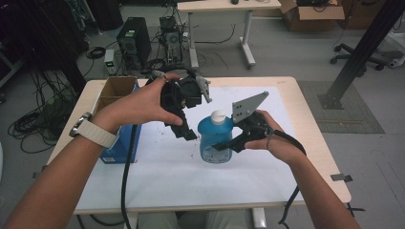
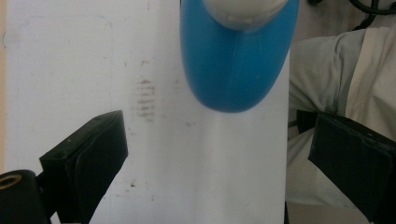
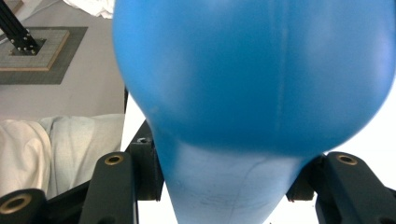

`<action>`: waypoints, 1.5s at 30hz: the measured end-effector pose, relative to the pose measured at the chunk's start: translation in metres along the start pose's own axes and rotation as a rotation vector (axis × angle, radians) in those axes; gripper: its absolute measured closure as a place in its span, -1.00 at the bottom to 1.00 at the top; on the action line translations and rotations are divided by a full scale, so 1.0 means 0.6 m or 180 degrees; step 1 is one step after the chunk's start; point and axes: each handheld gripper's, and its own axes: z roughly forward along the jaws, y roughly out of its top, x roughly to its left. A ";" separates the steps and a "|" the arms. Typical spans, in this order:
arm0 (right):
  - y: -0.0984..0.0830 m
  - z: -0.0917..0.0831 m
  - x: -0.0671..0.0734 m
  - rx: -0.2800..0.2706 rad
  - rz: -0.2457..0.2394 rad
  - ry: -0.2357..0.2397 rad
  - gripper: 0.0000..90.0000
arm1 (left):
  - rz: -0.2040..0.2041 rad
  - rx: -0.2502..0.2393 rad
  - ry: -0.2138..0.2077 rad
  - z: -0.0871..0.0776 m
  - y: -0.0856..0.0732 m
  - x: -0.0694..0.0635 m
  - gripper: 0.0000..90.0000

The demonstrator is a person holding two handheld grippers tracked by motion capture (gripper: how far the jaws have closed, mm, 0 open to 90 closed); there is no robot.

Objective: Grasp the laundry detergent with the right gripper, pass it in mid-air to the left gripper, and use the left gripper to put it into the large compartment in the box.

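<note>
A blue plastic bottle [image 1: 215, 140] with a white cap [image 1: 218, 116] stands upright over the white sheet in the middle of the table. My right gripper [image 1: 223, 144] holds it from the right; in the right gripper view its jaws press both sides of the bottle [image 3: 252, 74], pinching the body in at the right gripper [image 3: 229, 163]. My left gripper [image 1: 184, 129] hovers just left of the bottle's top, tilted downward. In the left gripper view the left gripper [image 2: 217, 135] stands wide open with nothing between its jaws, and the bottle [image 2: 238, 65] and its cap [image 2: 245, 10] lie just ahead.
A white sheet [image 1: 157, 167] covers the wooden table [image 1: 313, 143]. An open cardboard and blue box [image 1: 117, 98] stands at the left edge. On the floor beyond are computer towers [image 1: 133, 40], cables, another desk [image 1: 224, 7] and a black post [image 1: 363, 47].
</note>
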 end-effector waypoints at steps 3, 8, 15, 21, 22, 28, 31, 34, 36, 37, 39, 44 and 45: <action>0.004 0.003 0.000 0.0029 -0.0016 0.0020 -0.02 | 0.0026 0.0020 -0.0015 0.001 0.004 -0.001 -0.90; 0.010 0.008 0.000 0.0030 -0.0017 0.0038 -0.02 | 0.0036 0.0037 -0.0044 0.005 0.009 -0.004 -0.90; 0.019 0.015 0.000 0.0064 -0.0032 0.0068 -0.02 | 0.0072 0.0054 -0.0050 0.010 0.015 -0.006 -0.90; 0.025 0.022 -0.001 0.0088 -0.0044 0.0079 -0.02 | 0.0082 0.0065 -0.0064 0.015 0.022 -0.005 -0.90; 0.025 0.022 -0.001 0.0088 -0.0044 0.0079 -0.02 | 0.0082 0.0065 -0.0064 0.015 0.022 -0.005 -0.90; 0.028 0.026 -0.003 0.0108 -0.0035 0.0072 -0.02 | 0.0075 0.0078 -0.0067 0.019 0.026 -0.004 -0.90; 0.028 0.028 -0.004 0.0114 -0.0035 0.0070 -0.02 | 0.0058 0.0077 -0.0066 0.020 0.026 -0.002 -0.90; 0.030 0.029 -0.005 0.0125 -0.0035 0.0078 -0.02 | 0.0073 0.0083 -0.0067 0.022 0.027 0.000 -0.90; 0.030 0.031 -0.006 0.0125 -0.0029 0.0081 -0.02 | 0.0079 0.0085 -0.0068 0.023 0.028 0.000 -0.89; 0.030 0.031 -0.006 0.0129 -0.0036 0.0083 -0.02 | 0.0077 0.0077 -0.0066 0.024 0.029 0.000 -0.89; 0.031 0.033 -0.007 0.0134 -0.0027 0.0097 -0.02 | 0.0070 0.0080 -0.0075 0.025 0.030 0.000 -0.89; 0.034 0.036 -0.007 0.0131 -0.0026 0.0114 -0.02 | 0.0097 0.0079 -0.0073 0.029 0.032 0.002 -0.88; 0.034 0.036 -0.007 0.0131 -0.0026 0.0114 -0.02 | 0.0079 0.0084 -0.0086 0.029 0.032 0.002 -0.88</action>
